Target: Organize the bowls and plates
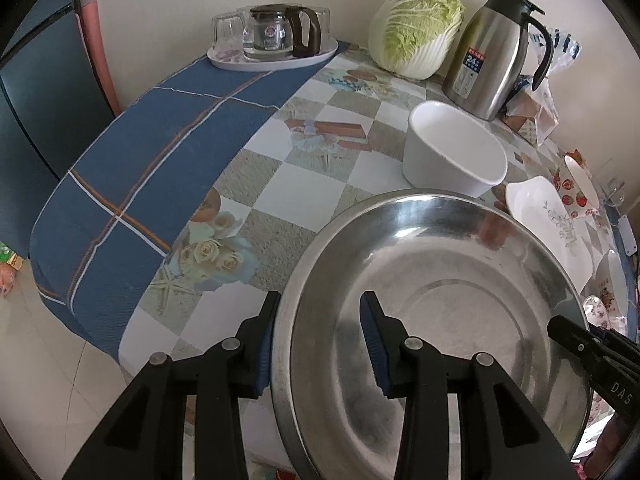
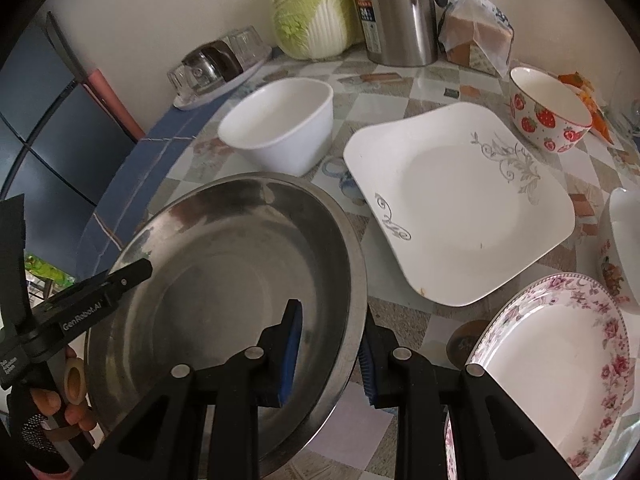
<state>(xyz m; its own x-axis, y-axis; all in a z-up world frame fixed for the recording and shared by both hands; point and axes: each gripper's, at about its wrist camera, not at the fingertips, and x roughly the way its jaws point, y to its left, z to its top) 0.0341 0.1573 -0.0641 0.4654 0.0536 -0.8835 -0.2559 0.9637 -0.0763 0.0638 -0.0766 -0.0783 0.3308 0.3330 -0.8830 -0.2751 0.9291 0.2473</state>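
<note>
— Steel is what both hands are on: a wide, round stainless-steel basin (image 1: 440,292) is held by its rim from two sides.

— How does the left gripper (image 1: 320,344) stand?

— Narrowed onto the basin's left rim, one blue pad outside the wall, one inside. The right gripper (image 2: 332,360) clamps the opposite rim the same way, its jaws close together.

— Where is the basin?

— Over the counter (image 1: 280,160) with the checked floral cover, near its front edge. Whether its base touches the counter I cannot tell.

— And the other dishes?

— Behind the basin sits a deep white oval bowl (image 2: 280,128). To the basin's right lies a square white plate with grey scrollwork (image 2: 460,204), and beyond that a round bowl printed with strawberries (image 2: 548,110). Nearest the right gripper is a round plate with a pink rose border (image 2: 560,360).

— Anything at the back?

— A napa cabbage (image 1: 416,28), a steel jug with a black handle (image 1: 492,52), and a tray of glassware (image 1: 272,56) on a blue checked cloth (image 1: 132,184).
</note>
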